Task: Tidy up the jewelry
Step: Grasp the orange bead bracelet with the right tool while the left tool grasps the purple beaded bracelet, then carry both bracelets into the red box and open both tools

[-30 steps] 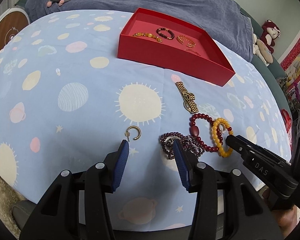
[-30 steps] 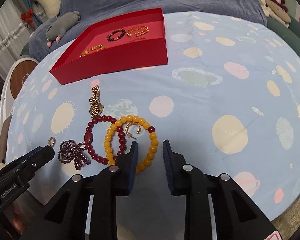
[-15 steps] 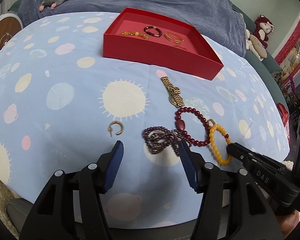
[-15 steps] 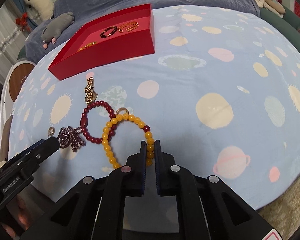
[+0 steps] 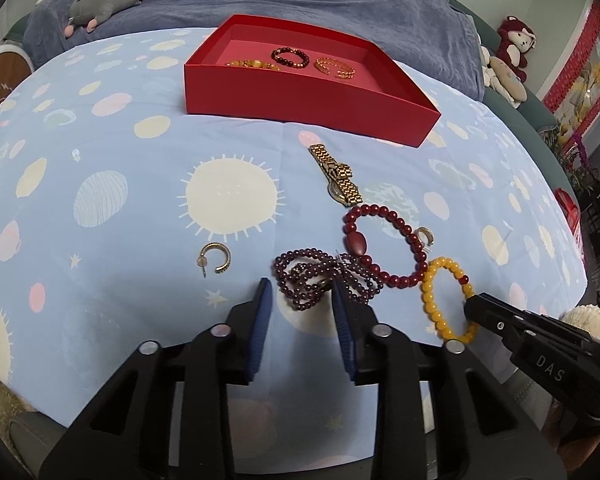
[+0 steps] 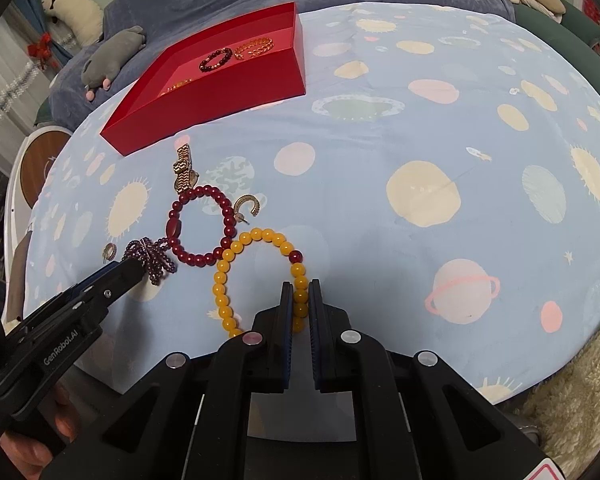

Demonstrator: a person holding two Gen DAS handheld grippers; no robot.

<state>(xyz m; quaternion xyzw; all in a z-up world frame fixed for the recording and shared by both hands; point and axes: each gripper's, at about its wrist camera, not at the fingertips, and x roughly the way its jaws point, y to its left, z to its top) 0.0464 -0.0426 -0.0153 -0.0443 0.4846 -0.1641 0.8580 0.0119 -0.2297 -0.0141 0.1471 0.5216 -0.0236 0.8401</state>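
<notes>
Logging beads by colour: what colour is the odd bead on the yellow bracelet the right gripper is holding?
Dark red, on the yellow bracelet; clearest in the right wrist view.

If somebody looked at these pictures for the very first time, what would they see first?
Probably the bright red box at the back of the blue space-print cloth, with three bracelets already lying inside it. Next comes the cluster of jewelry nearer the front, where the right claw is shut on the yellow bead bracelet. The left claw is open around the tangled purple bead strand, beside the dark red bracelet.
</notes>
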